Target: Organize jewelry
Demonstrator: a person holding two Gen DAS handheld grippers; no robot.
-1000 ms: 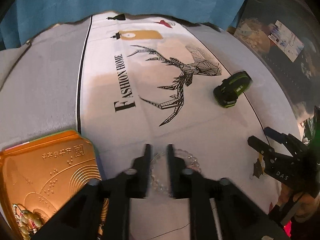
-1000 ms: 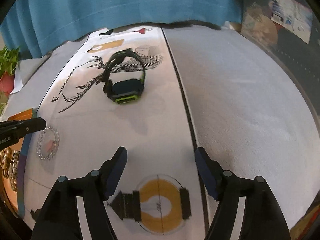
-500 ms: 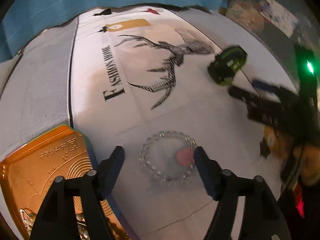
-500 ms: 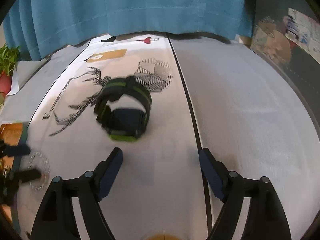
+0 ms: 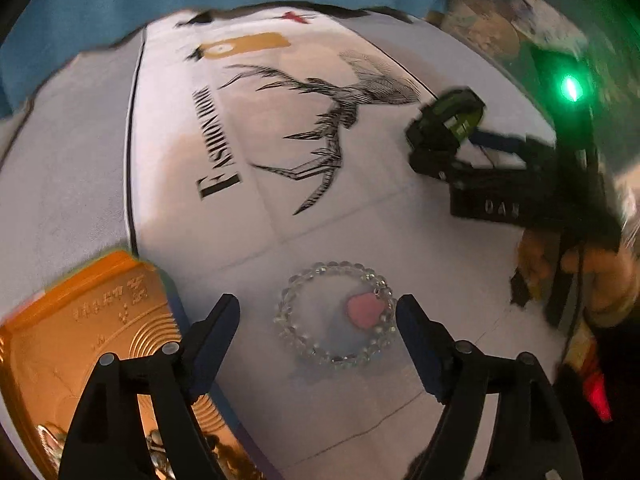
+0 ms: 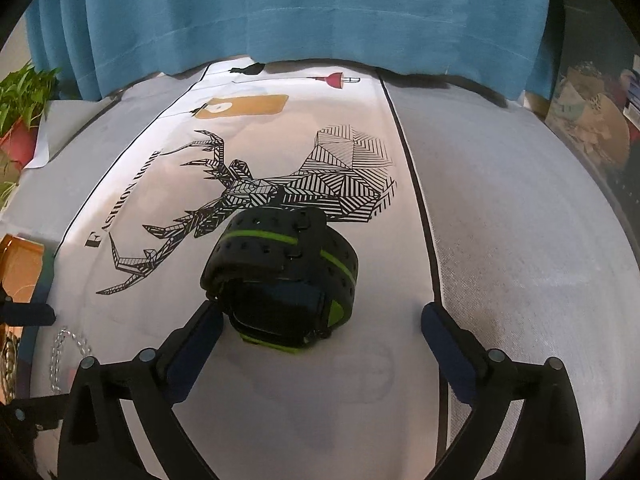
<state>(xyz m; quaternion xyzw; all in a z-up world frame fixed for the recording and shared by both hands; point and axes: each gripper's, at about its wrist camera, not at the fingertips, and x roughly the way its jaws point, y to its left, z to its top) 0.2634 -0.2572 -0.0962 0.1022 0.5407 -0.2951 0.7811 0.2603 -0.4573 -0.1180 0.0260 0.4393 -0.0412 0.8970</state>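
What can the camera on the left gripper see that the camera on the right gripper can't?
Only the left wrist view shows the pink charm on the bead bracelet, the embossed inside of the gold tin, and the person's hand holding the right gripper.

Only the right wrist view shows the potted plant and the watch's perforated strap close up.

Both show the watch, the bracelet, the tin, the deer-print cloth and the blue curtain. Both grippers' jaws are opening, gripping nothing.
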